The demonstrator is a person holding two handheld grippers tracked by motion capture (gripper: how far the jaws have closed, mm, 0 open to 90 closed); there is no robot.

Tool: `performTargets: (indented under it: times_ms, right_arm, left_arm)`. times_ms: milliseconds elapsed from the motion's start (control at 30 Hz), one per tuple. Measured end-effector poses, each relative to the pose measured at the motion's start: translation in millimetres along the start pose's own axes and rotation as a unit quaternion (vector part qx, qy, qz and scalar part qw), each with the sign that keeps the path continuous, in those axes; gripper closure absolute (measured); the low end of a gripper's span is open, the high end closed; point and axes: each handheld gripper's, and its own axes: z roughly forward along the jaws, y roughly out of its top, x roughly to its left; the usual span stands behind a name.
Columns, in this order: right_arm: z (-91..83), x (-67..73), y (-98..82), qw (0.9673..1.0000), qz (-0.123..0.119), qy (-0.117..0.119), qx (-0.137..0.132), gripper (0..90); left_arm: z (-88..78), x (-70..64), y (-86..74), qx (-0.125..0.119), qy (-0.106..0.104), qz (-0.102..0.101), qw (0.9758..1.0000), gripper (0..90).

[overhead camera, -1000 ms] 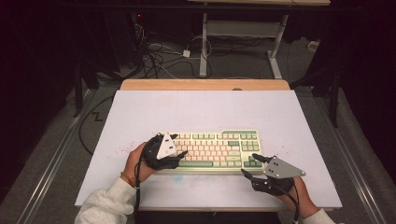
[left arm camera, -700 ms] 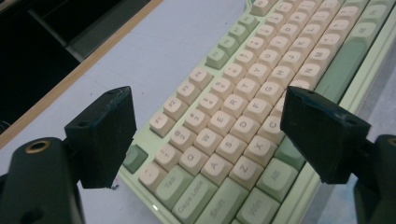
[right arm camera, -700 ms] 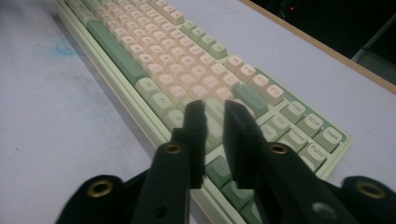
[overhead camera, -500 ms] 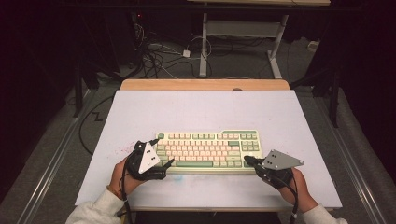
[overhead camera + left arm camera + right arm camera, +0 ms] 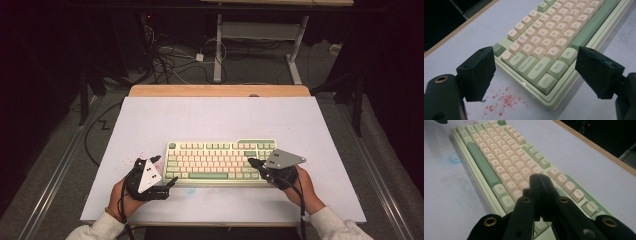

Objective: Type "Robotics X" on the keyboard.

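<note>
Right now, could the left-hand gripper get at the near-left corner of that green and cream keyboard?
Probably yes. The left gripper sits just off the green and cream keyboard, jaws wide open toward the corner by the Ctrl key, with bare white tabletop between them.

The keyboard keys read Ctrl, Shift, Caps Lock, Tab (also Win, Alt).

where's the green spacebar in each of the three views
High view: spacebar centre, in the keyboard's near row.
Left gripper view: upper right, a long green bar running toward the top edge.
Right gripper view: left of centre, a long green bar.
Shared landmark: the cream and green keyboard.
</note>
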Motion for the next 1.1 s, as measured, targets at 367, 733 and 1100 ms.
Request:
performTargets:
  times_ms: [367,733,1100]
  right_arm:
    - [40.3,4.2,24.4,0.9995,-0.012,0.014,0.027,90.0]
    - [78.5,16.0,38.0,0.9971,-0.026,0.028,0.065,90.0]
    - [102.2,17.3,40.7,0.9942,-0.034,0.026,0.099,90.0]
  left_arm:
    - [4.0,-6.8,-5.5,0.007,-0.016,-0.004,0.9998,16.2]
    - [3.7,-5.2,-7.4,0.004,-0.023,-0.011,0.9997,16.1]
    - [6.5,-6.1,-7.5,0.012,-0.027,-0.006,0.9996,16.2]
